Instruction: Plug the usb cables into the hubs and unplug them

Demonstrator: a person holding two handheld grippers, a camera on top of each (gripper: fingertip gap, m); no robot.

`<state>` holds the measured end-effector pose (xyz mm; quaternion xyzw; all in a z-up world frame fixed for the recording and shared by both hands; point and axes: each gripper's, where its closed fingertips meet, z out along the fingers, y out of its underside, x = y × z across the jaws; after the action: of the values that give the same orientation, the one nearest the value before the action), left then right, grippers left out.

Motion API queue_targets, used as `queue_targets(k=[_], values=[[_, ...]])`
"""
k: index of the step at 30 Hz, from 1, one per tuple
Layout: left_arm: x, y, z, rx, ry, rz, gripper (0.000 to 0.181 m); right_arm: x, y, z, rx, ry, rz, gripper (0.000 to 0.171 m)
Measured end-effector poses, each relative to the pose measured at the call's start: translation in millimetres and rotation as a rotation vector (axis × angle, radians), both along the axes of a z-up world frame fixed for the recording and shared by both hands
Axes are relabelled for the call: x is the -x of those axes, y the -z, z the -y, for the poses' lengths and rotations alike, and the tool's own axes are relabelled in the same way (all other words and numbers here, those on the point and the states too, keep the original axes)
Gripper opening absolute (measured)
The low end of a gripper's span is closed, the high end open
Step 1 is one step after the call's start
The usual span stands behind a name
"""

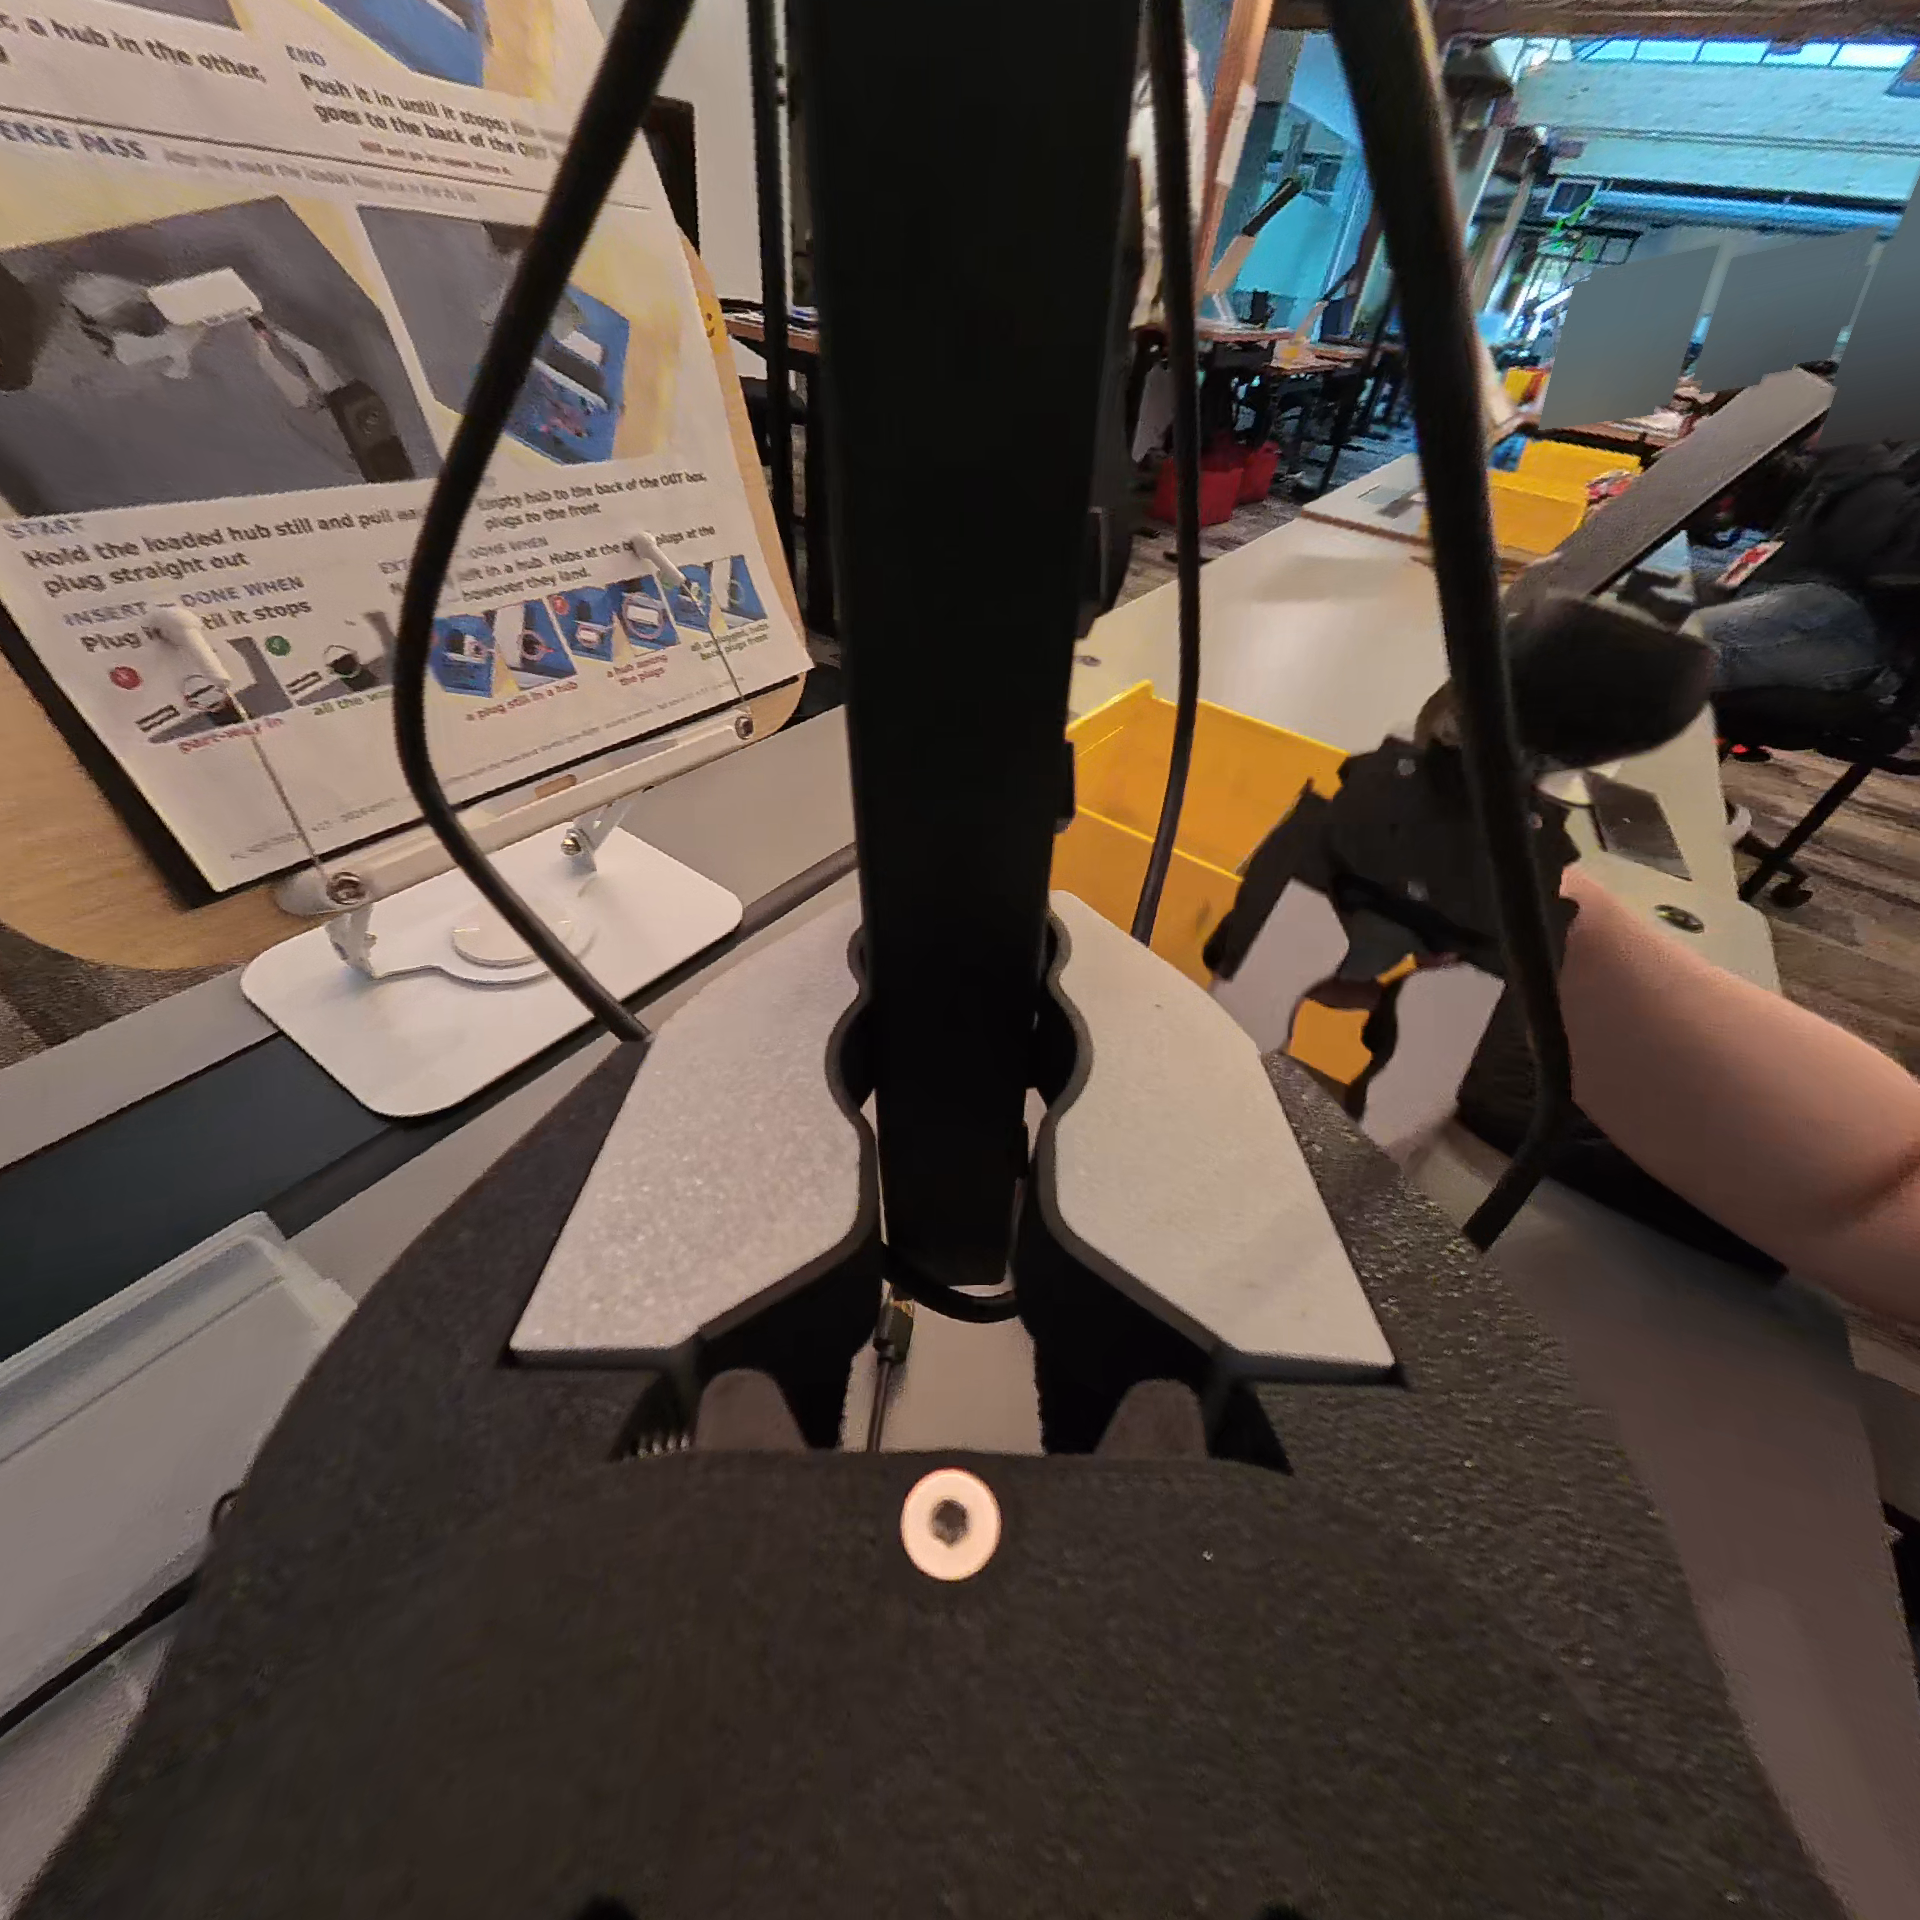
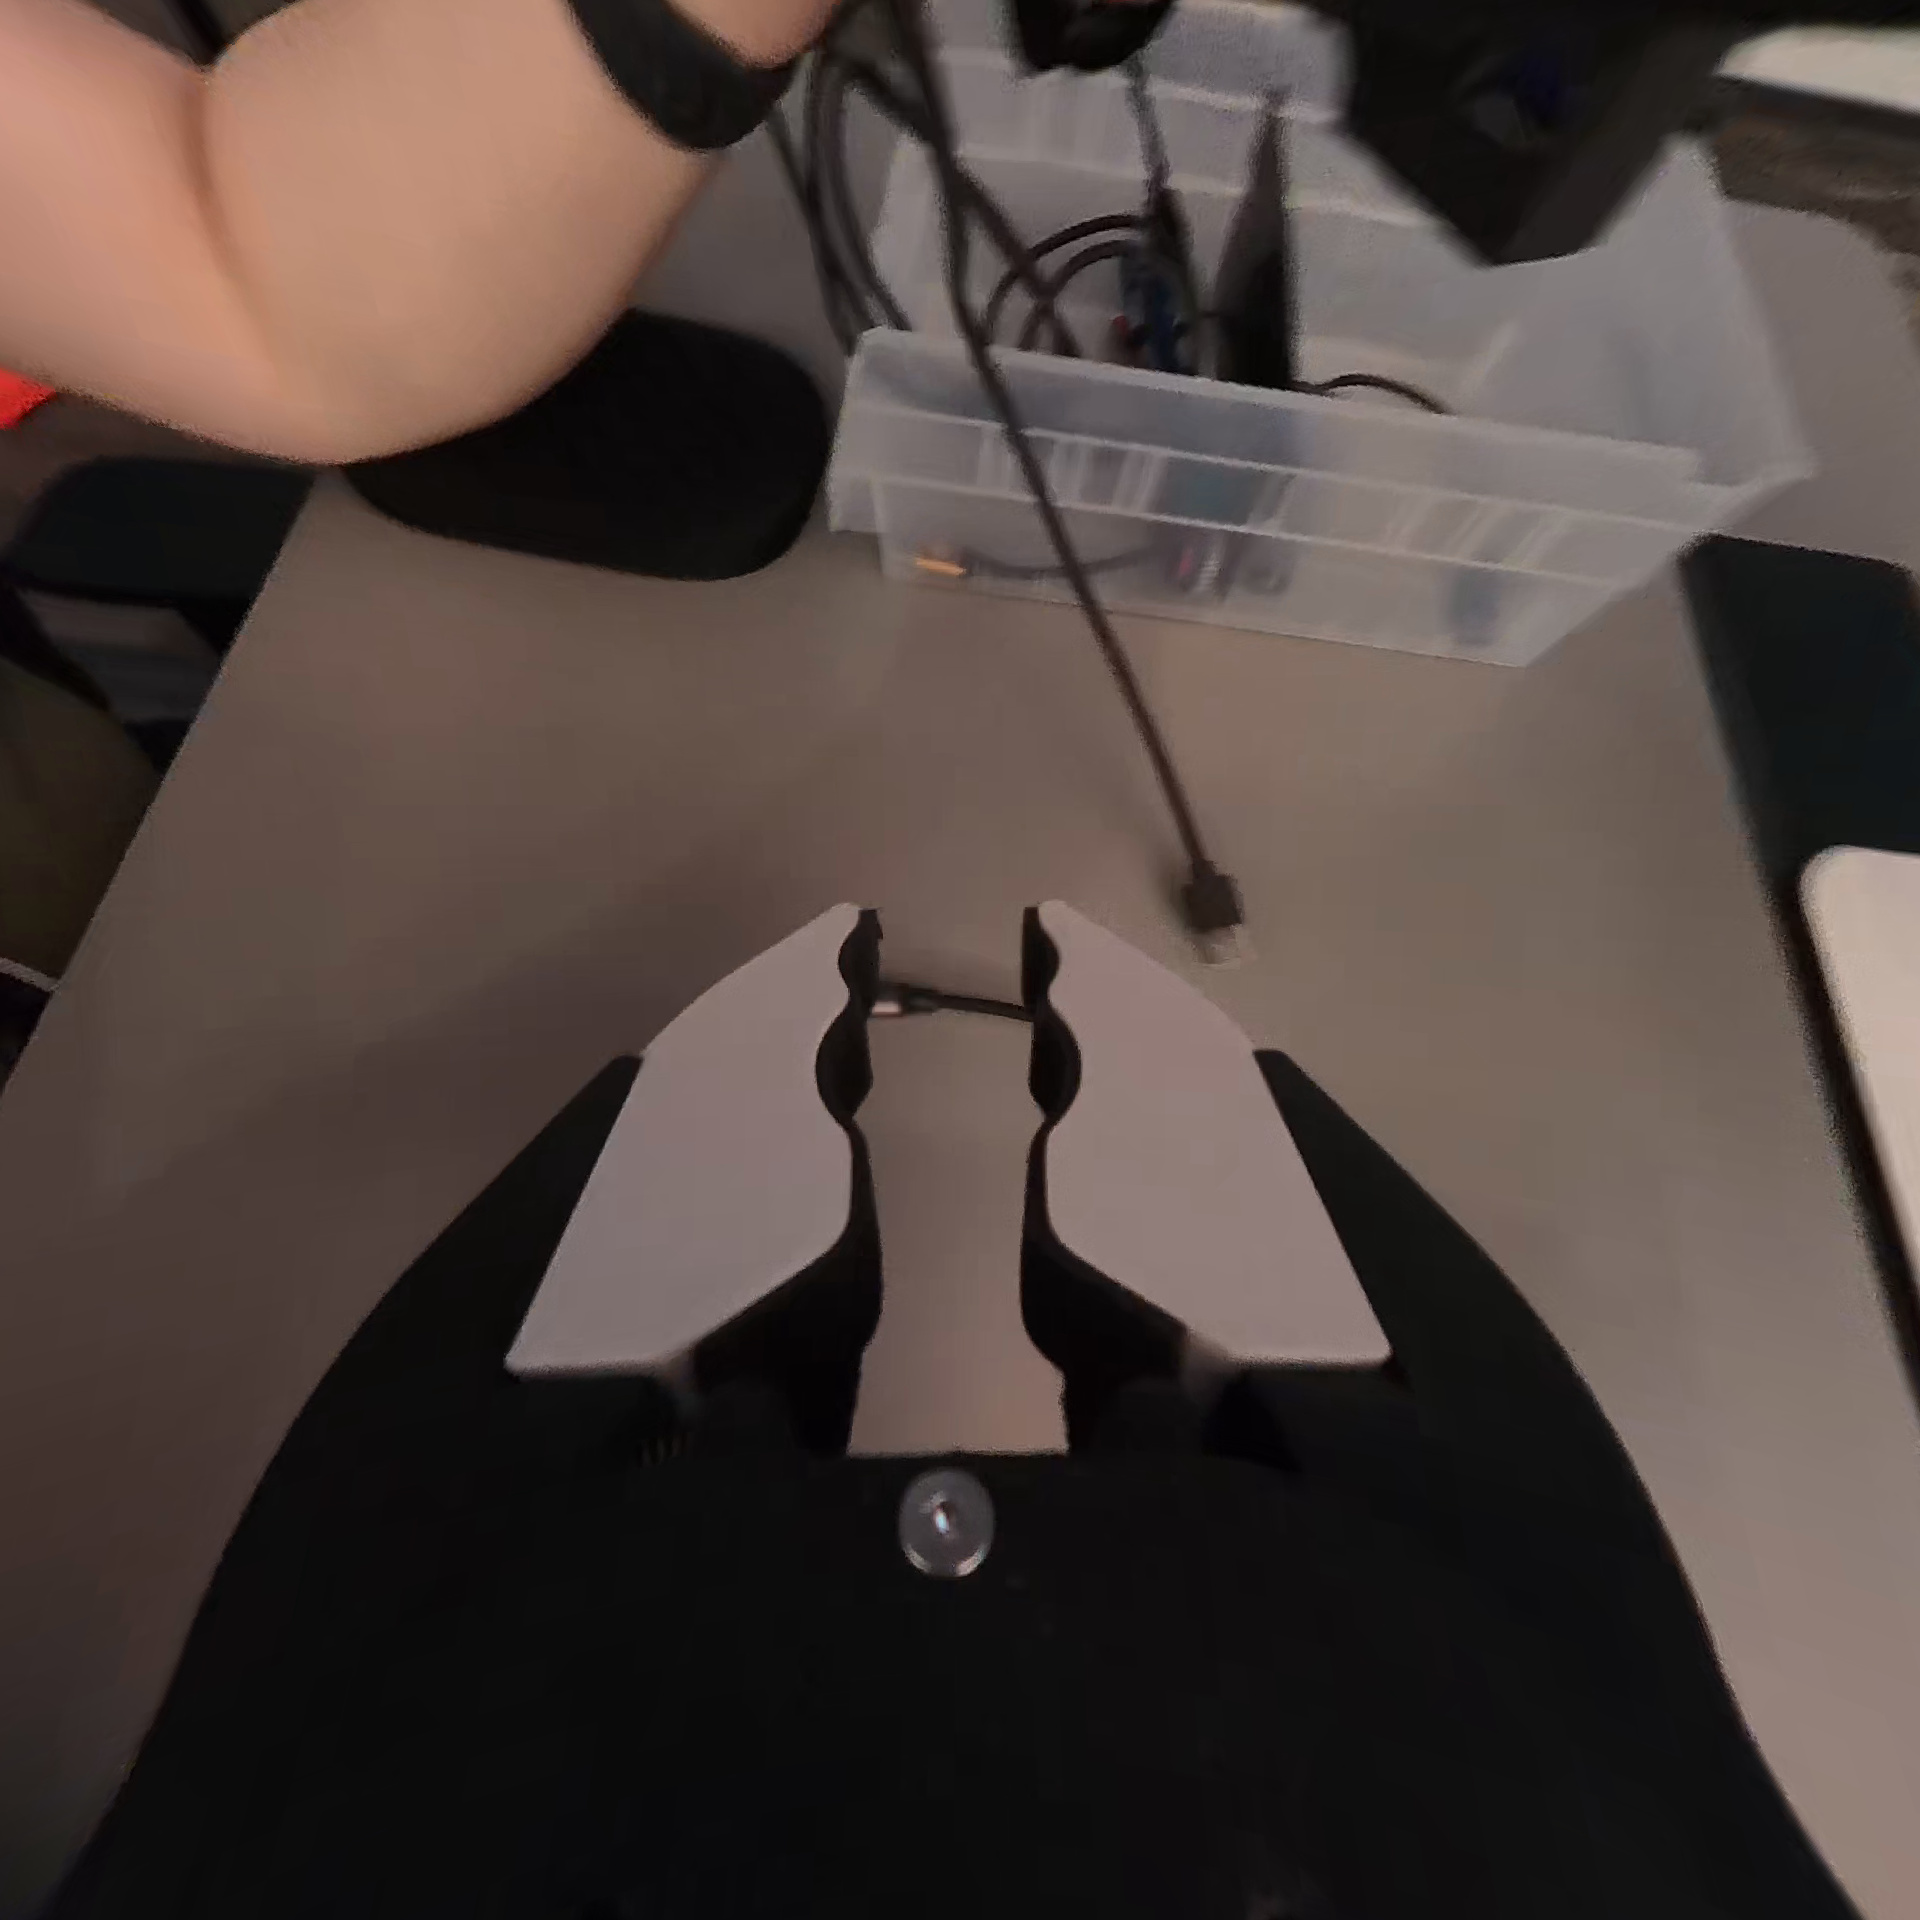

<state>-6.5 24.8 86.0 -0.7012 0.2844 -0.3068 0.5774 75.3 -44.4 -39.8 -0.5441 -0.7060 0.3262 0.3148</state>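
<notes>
My left gripper [image 1: 951, 935] is shut on a long black USB hub [image 1: 956, 520] that stands up between its fingers. Several black cables [image 1: 457, 582] hang down from the hub's far end, one on the left and others on the right. One hanging cable ends in a USB plug [image 2: 1210, 899] just above the grey table, right of my right gripper [image 2: 951, 920]. My right gripper is open and low over the table. A short black cable piece [image 2: 940, 1003] lies across the gap between its fingers. My right gripper also shows, blurred, in the left wrist view [image 1: 1309, 997].
A clear plastic bin [image 2: 1299, 520] with cables and hubs stands at the far side of the table [image 2: 520, 831]. A yellow bin [image 1: 1164, 790] sits behind the hub. An instruction sheet on a white stand [image 1: 488, 956] is at the left. A person's forearm [image 2: 312, 239] reaches across.
</notes>
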Motion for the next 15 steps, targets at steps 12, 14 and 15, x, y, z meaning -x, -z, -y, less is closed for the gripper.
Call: queue_targets(k=[12, 14, 15], values=[[8.7, -1.1, -2.5, 0.003, -0.015, 0.017, 0.026, 16.6, 55.2, 24.3, -0.124, -0.154, 0.175, 0.013], [10.4, -1.9, -2.3, 0.006, -0.010, 0.030, 0.027, 11.3, 75.3, 20.8, -0.189, -0.168, 0.276, 0.011], [11.5, -2.0, -2.1, 0.007, -0.009, 0.031, 0.026, 9.1, 84.5, 16.0, -0.233, -0.161, 0.325, 0.011]])
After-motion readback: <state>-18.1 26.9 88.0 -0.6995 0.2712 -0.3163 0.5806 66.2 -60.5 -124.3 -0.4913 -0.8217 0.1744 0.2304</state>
